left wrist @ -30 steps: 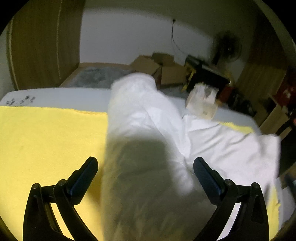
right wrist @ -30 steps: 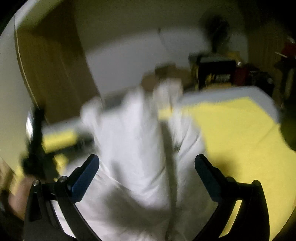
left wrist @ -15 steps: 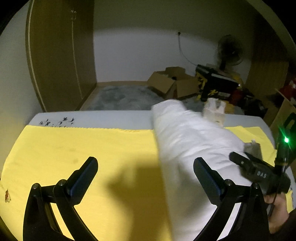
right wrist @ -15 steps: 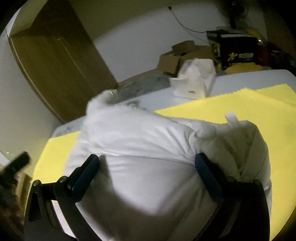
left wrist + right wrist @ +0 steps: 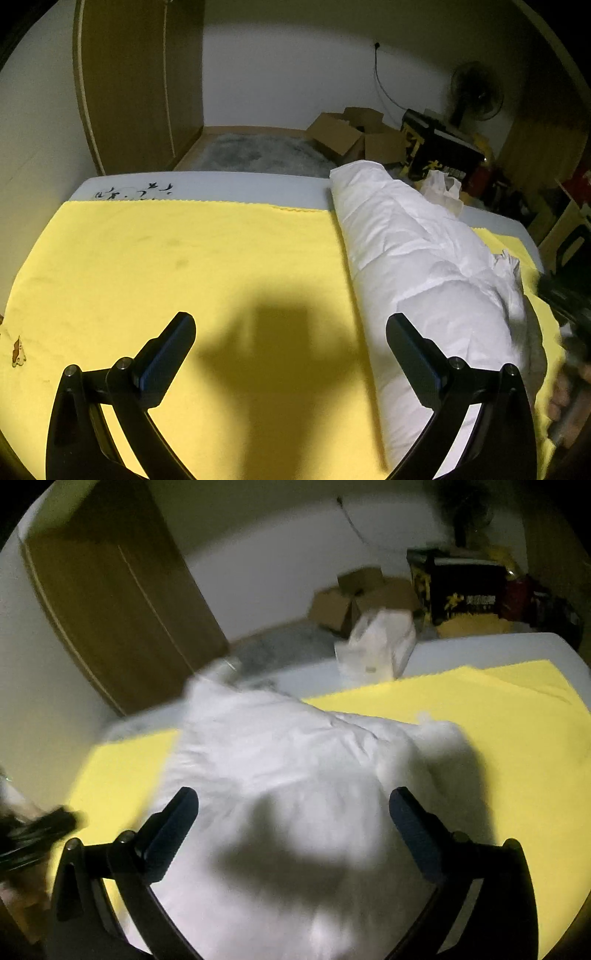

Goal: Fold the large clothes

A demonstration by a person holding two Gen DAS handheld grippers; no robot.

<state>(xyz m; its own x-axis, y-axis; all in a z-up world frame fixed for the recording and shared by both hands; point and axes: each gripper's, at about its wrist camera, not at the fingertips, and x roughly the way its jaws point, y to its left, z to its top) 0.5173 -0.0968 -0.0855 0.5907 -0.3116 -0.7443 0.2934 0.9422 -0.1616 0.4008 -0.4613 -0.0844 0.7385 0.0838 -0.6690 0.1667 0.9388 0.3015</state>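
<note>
A puffy white garment [image 5: 424,266] lies folded in a long bundle on the right part of the yellow cloth [image 5: 184,266] that covers the table. My left gripper [image 5: 291,350] is open and empty above the bare yellow cloth, left of the garment. In the right wrist view the white garment [image 5: 288,775] lies under and ahead of my right gripper [image 5: 293,829], which is open and holds nothing. This view is blurred.
A white tissue pack [image 5: 376,650] stands at the table's far edge. Cardboard boxes [image 5: 351,136], a black and yellow box [image 5: 439,151] and a fan [image 5: 476,96] stand on the floor behind. A wooden wardrobe [image 5: 129,85] is at the far left. The table's far edge [image 5: 221,184] is bare white.
My left gripper has moved left off the garment and now hangs over bare yellow cloth. The garment has settled into a bundle on the right. My right gripper stays over it.
</note>
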